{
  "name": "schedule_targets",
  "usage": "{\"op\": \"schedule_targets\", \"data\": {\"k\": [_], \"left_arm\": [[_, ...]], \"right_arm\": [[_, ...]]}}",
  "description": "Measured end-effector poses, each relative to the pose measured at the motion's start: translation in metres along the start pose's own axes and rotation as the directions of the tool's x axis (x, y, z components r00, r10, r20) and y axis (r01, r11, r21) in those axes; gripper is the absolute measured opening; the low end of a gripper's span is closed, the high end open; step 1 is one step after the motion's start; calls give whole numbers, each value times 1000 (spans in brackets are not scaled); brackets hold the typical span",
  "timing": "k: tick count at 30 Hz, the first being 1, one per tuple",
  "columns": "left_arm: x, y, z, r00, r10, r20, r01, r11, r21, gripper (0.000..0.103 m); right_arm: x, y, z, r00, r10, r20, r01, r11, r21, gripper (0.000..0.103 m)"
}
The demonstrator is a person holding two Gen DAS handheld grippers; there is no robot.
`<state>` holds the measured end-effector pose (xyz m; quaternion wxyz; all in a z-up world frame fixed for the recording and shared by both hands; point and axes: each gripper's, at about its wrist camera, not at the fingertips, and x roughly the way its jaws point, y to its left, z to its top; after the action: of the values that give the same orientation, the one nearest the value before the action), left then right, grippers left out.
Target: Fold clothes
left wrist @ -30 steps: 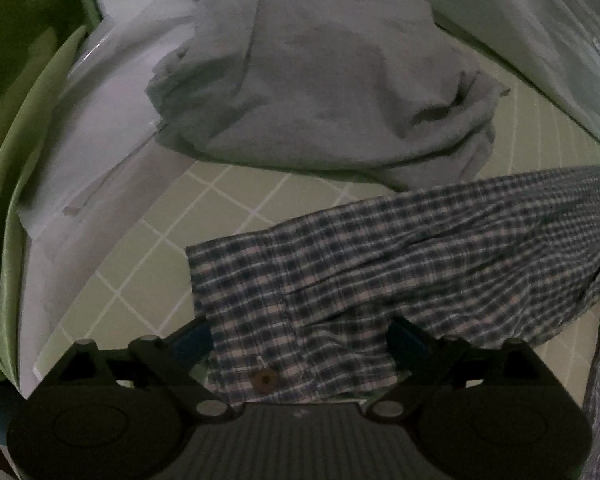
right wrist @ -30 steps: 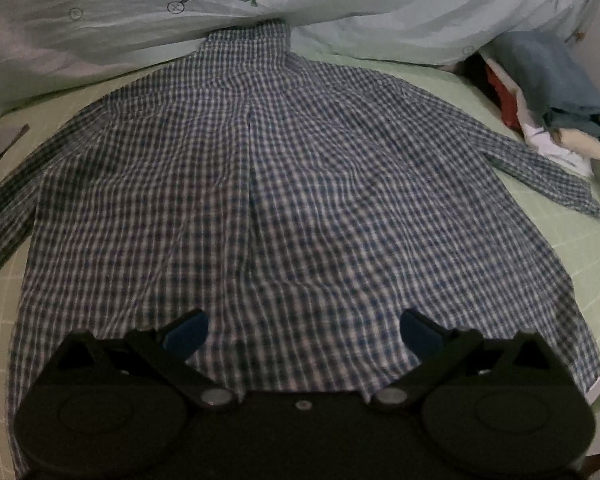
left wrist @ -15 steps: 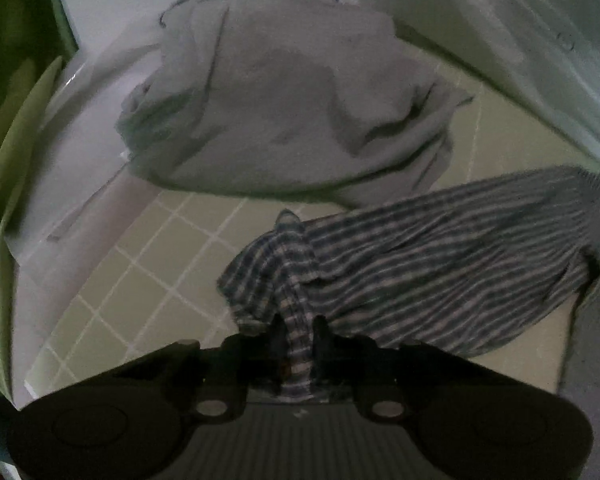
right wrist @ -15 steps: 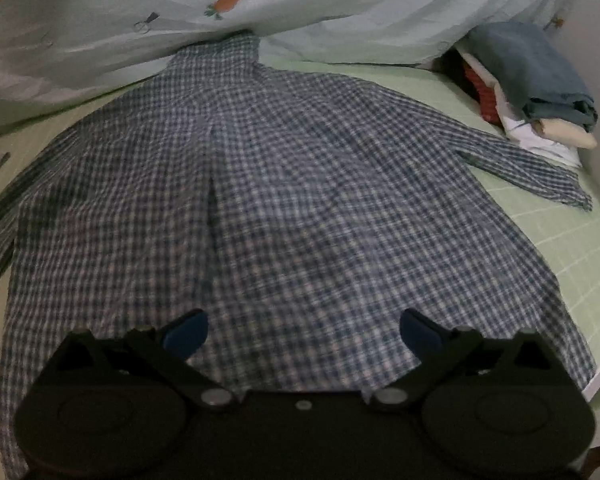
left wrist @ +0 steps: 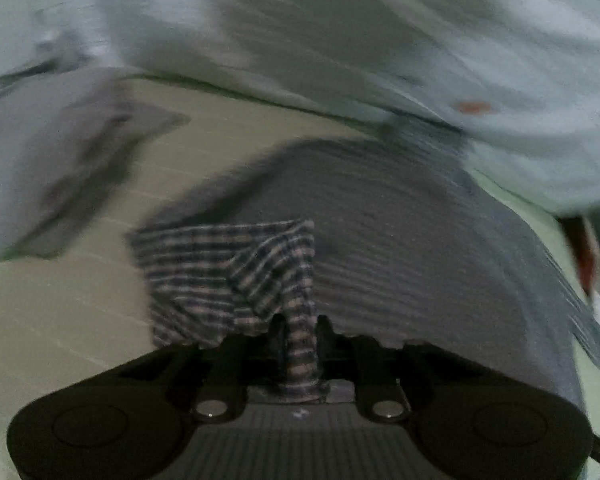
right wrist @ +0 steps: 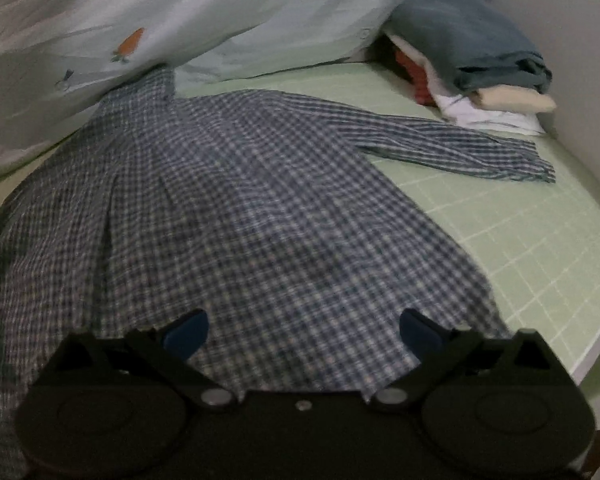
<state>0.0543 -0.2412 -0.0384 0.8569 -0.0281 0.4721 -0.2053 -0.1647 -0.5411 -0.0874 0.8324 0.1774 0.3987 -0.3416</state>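
Note:
A blue-and-white plaid shirt point(right wrist: 236, 216) lies spread back-up on the green grid mat point(right wrist: 520, 232), collar at the far side, its right sleeve point(right wrist: 452, 148) stretched out. My right gripper point(right wrist: 304, 330) is open and empty, hovering over the shirt's lower hem. My left gripper point(left wrist: 298, 334) is shut on the plaid sleeve cuff point(left wrist: 236, 268) and holds it lifted over the shirt's body point(left wrist: 412, 240); this view is motion-blurred.
A pale quilt with carrot prints point(right wrist: 148, 28) is bunched along the far side. A stack of folded clothes point(right wrist: 472, 68) sits at the far right by the wall. A grey garment point(left wrist: 56, 160) lies left of the shirt. The mat's edge point(right wrist: 596, 344) runs at the right.
My left gripper closed on the sleeve cuff, lifted it and swung right toward the shirt's body. My right gripper stayed open and turned slightly to the right.

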Motion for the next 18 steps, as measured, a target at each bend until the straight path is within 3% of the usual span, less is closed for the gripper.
{"op": "schedule_targets", "data": {"k": [1,3,5,7,11,18], "left_arm": [[0,-13,-3,1000,-23,-6,24,999,28,40],[-1,-29,-9,998,-54,-14,55,995,84,67],[-5,-31,-15,1000,-28,1,27,992,120,77],[-7,-24,-19,999,35,13,-36,990,133,81],[-8,12,-21,990,138,-11,-137,989,60,83],[-3,83,-16,971,229,-66,-228,973,21,88]], "right_arm": [[0,-4,0,1000,4,-1,-4,1000,6,103],[1,-3,-1,1000,22,3,-22,1000,13,103],[1,4,-2,999,50,8,-50,999,-3,102],[2,14,-1,997,80,10,-80,997,-24,99],[7,55,-3,987,162,-13,-163,983,-83,90],[15,142,-14,957,284,-49,-289,945,-151,80]]}}
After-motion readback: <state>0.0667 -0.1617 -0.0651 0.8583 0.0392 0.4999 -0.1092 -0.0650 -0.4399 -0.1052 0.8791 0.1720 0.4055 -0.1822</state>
